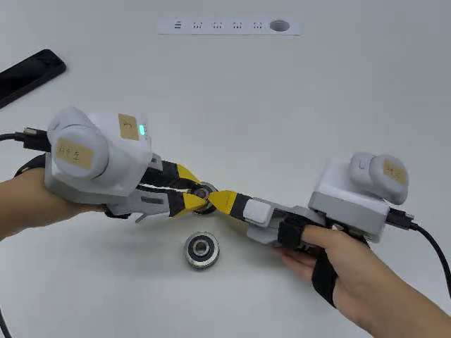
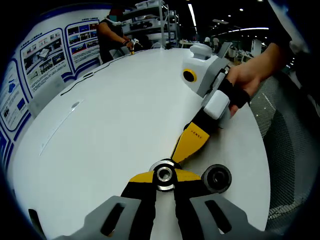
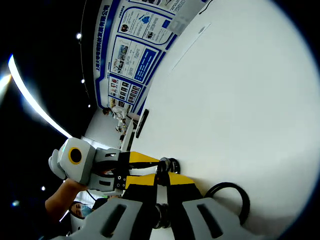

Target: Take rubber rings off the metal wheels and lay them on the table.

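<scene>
Left tongs (image 1: 192, 200) clamped on metal wheel (image 1: 204, 192), mid-counter (image 1: 296, 98). Right tongs (image 1: 224, 201) pinched shut on the same wheel's rim. Second wheel (image 1: 201, 250) lies near, on person's side. Wide bare surface beyond; phone (image 1: 28, 74) at far-left edge.

This looks like an open-plan lab: past the big white table (image 2: 100, 130) stand stocked shelving racks (image 2: 150, 15), with blue information posters (image 2: 40, 55) beside it and strip lights (image 2: 192, 15) above.

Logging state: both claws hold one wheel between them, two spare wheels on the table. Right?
No: one spare wheel lies on the table, per the head view. Left claw and right claw do hold the other wheel between them.
</scene>
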